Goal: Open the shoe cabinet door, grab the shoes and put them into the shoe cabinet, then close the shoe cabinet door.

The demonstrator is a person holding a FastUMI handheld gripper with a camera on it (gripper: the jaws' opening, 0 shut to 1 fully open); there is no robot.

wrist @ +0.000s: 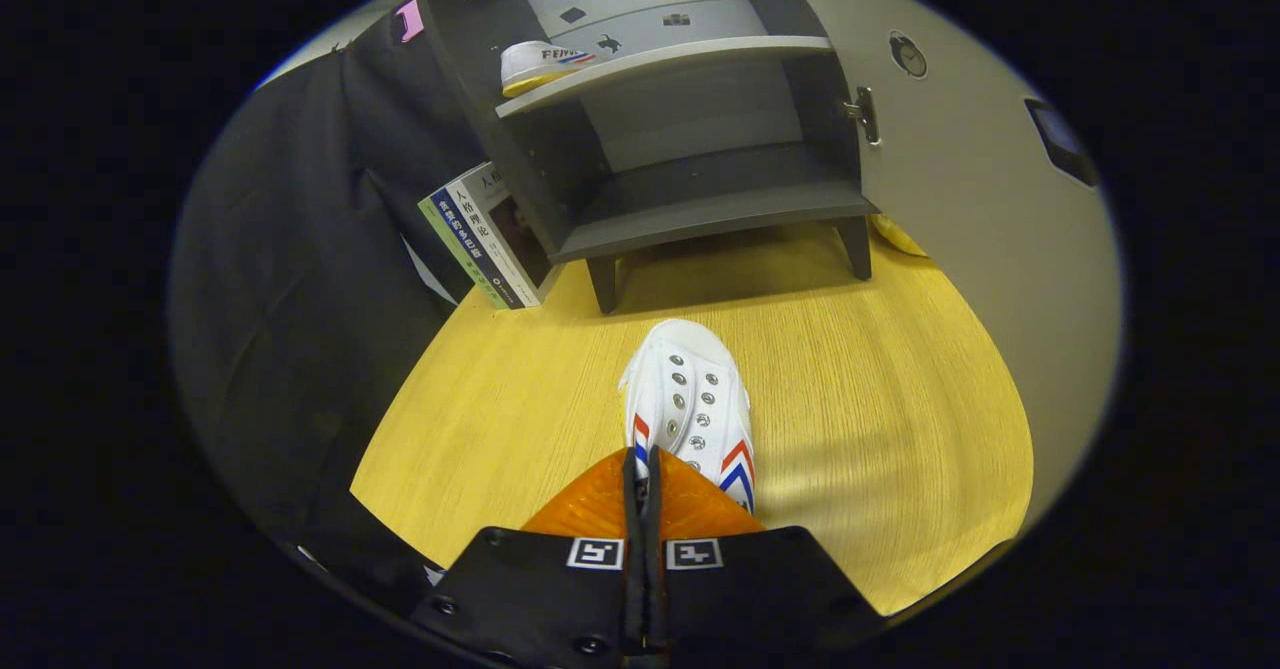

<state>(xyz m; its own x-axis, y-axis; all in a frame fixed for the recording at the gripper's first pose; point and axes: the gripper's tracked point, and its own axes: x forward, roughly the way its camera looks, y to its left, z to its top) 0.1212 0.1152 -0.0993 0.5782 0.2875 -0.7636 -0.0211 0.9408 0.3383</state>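
A white canvas shoe (690,399) with red and blue stripes points toe-first at the shoe cabinet (700,129). It sits just ahead of my fingers, over the wooden table (880,429). My gripper (641,469) is shut on the shoe's heel-side rim, with the fingers pressed close together. The cabinet is dark grey and its door (980,209) is swung wide open to the right. A second white shoe (540,64) lies on the upper shelf at its left end. The lower shelf (710,214) is bare.
A few books (485,239) lean against the cabinet's left side. Black cloth (300,249) hangs along the table's left. A yellow object (898,236) peeks out behind the door's lower edge. The cabinet stands on short legs (603,289).
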